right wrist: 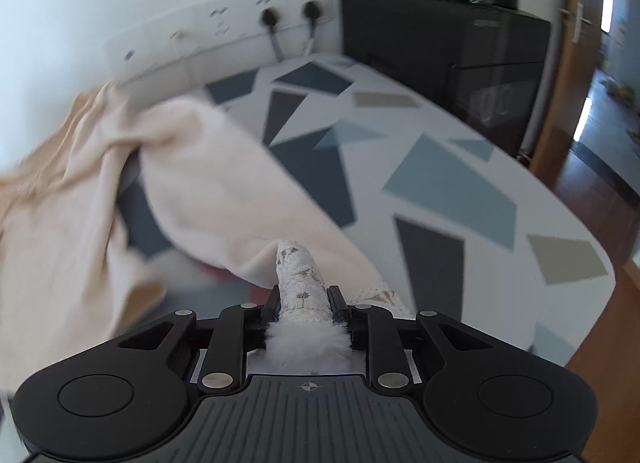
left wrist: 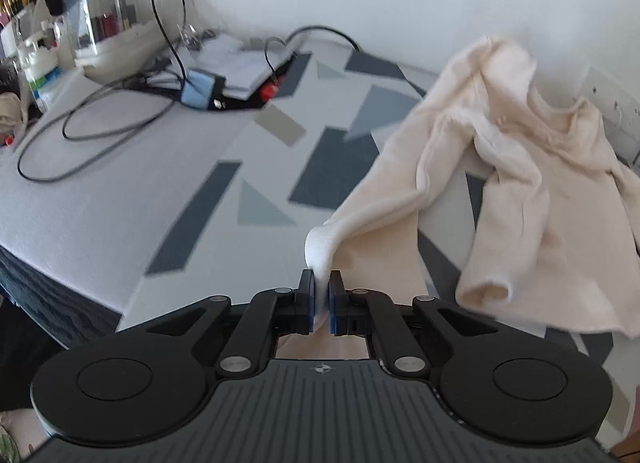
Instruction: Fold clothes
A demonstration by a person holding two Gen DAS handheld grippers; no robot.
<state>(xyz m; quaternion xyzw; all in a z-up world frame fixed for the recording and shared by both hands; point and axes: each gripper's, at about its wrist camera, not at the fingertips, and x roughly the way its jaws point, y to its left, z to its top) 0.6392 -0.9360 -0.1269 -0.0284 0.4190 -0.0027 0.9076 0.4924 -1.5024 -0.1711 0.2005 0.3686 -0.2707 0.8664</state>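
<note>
A cream long-sleeved garment hangs lifted above a table with a grey and blue geometric cloth. In the left wrist view my left gripper is shut on a pinched fold of the garment's cream fabric, and a sleeve cuff dangles to the right. In the right wrist view the same garment stretches off to the left. My right gripper is shut on a thicker part with white lace and fluffy trim.
At the table's far left lie black cables, a power strip, a clear container and bottles. A wall socket strip runs behind. A black cabinet stands at the table's far right, by a wooden door.
</note>
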